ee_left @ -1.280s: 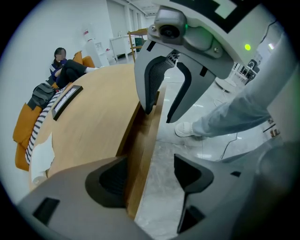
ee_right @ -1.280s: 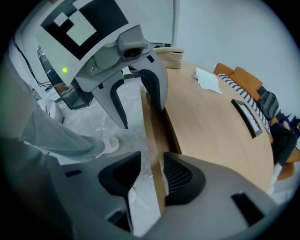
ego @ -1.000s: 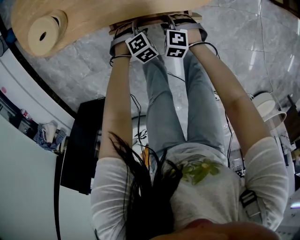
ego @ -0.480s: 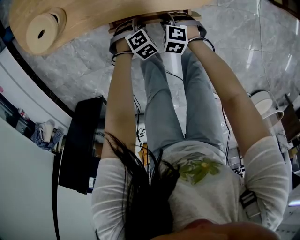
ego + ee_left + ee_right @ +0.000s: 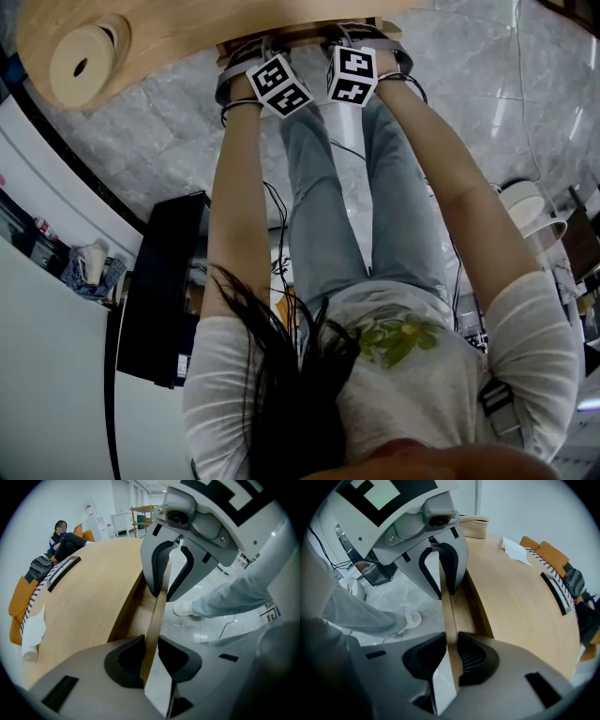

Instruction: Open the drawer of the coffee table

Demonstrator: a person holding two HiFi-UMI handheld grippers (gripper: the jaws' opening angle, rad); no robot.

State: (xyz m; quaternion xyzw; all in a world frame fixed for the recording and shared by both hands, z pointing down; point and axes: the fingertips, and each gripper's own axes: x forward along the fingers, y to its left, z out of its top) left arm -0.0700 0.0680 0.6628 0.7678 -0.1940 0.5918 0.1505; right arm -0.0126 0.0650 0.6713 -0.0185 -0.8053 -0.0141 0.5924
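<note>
I have both claws pointing steeply down at the near rim of the coffee table's wooden surface (image 5: 187, 28), side by side in the head view. My left claw (image 5: 151, 657) is closed to a narrow gap, its two dark pads pressing on either face of the thin drawer front (image 5: 158, 611), whose top edge runs up between the jaws. My right claw (image 5: 451, 656) grips the same panel just beside it in the same way, pads tight on both faces. In each claw view the other claw shows further along the panel, biting the same edge. The drawer front stands a little off the surface's curved rim, with a shadowed strip of drawer wood showing between them. Past the panel I see the grey marble floor (image 5: 169, 141), the jeans (image 5: 323, 216) of the person holding the claws, and a pale shoe (image 5: 186, 607). On the surface lie a crumpled white tissue (image 5: 514, 550) and a striped cloth (image 5: 36, 595); beyond its far end is an orange sofa (image 5: 18, 606) with a seated person (image 5: 65, 541) on it
</note>
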